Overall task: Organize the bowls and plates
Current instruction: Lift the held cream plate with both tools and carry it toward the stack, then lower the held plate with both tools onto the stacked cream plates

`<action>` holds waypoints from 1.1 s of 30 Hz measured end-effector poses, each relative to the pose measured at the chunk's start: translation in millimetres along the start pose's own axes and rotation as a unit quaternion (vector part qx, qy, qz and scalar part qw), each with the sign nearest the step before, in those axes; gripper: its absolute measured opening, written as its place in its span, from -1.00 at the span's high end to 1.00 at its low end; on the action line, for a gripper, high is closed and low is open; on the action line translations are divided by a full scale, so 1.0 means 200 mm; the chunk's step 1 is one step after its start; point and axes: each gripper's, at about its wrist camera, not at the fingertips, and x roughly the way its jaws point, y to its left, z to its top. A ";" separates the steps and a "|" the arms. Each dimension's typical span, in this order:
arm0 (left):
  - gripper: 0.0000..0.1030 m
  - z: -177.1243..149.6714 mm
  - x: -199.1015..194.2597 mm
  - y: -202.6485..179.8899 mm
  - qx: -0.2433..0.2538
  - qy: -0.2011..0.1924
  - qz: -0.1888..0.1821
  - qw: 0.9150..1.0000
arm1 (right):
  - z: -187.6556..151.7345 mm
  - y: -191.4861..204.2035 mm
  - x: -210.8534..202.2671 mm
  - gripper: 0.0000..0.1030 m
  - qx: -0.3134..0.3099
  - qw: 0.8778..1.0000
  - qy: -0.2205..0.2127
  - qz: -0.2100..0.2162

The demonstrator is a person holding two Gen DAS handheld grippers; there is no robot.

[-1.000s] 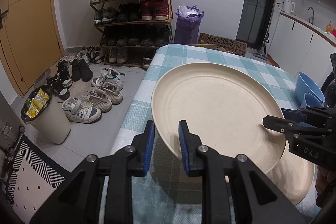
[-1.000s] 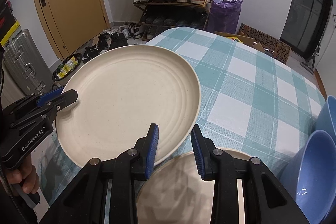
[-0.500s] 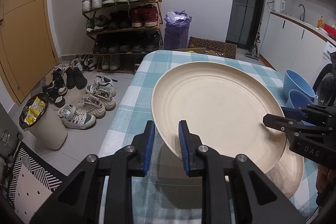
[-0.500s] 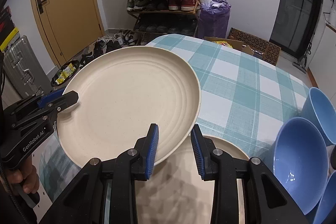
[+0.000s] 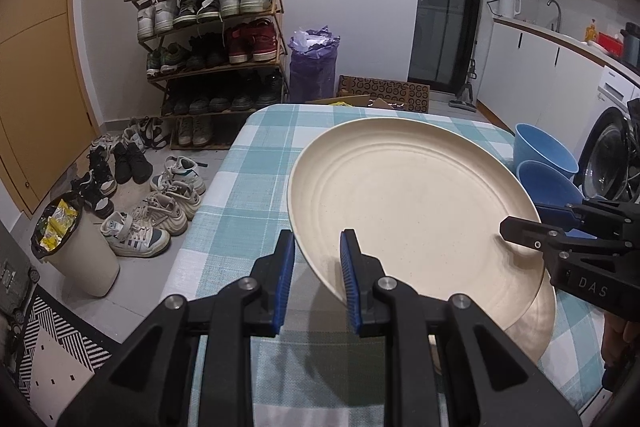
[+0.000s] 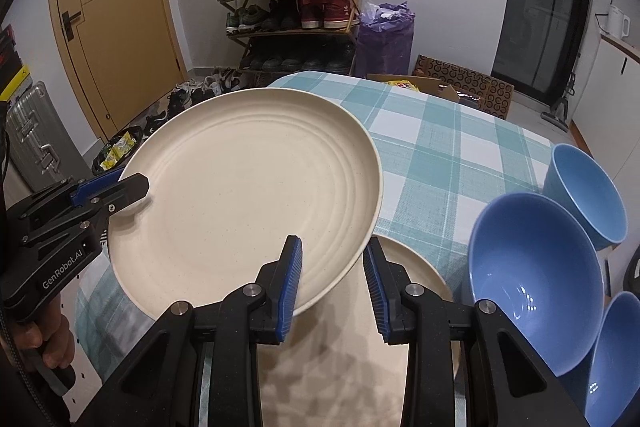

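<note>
Two grippers clamp one cream plate [image 6: 248,183], held tilted above checked tablecloth [image 6: 440,147]: left gripper [image 5: 316,279] shut on its left rim, right gripper [image 6: 332,283] pinching opp. rim. 2nd plate [image 6: 416,267] lies flat beneath; blue bowls [image 6: 536,267] stand to right.

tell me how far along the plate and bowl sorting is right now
Done: one cream plate lies flat on the checked table, seemingly the start of a stack.

In hand: a second cream plate is held off the cloth, the left gripper and right gripper each clamped on its rim.

Left: set it on the lower plate, then likely gather the blue bowls, which stand separately.
</note>
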 end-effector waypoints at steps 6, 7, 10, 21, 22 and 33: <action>0.58 -0.02 -0.02 -0.06 0.006 -0.002 -0.009 1.000 | -0.07 -0.04 -0.06 0.37 0.007 1.000 -0.002 -0.008; 0.58 -0.03 -0.02 -0.07 0.007 -0.002 -0.011 1.000 | -0.08 -0.04 -0.07 0.37 0.007 1.000 -0.002 -0.009; 0.58 -0.05 -0.04 -0.10 0.012 -0.005 -0.015 1.000 | -0.12 -0.06 -0.10 0.37 0.011 1.000 -0.004 -0.012; 0.58 -0.09 -0.03 -0.18 0.019 -0.001 -0.030 0.999 | -0.23 -0.11 -0.13 0.37 0.021 0.999 -0.001 -0.025; 0.58 -0.10 -0.03 -0.18 0.020 0.000 -0.030 0.999 | -0.24 -0.11 -0.13 0.37 0.023 0.999 0.000 -0.025; 0.58 -0.15 -0.01 -0.22 0.025 0.009 -0.033 0.999 | -0.31 -0.13 -0.14 0.37 0.026 0.999 0.007 -0.030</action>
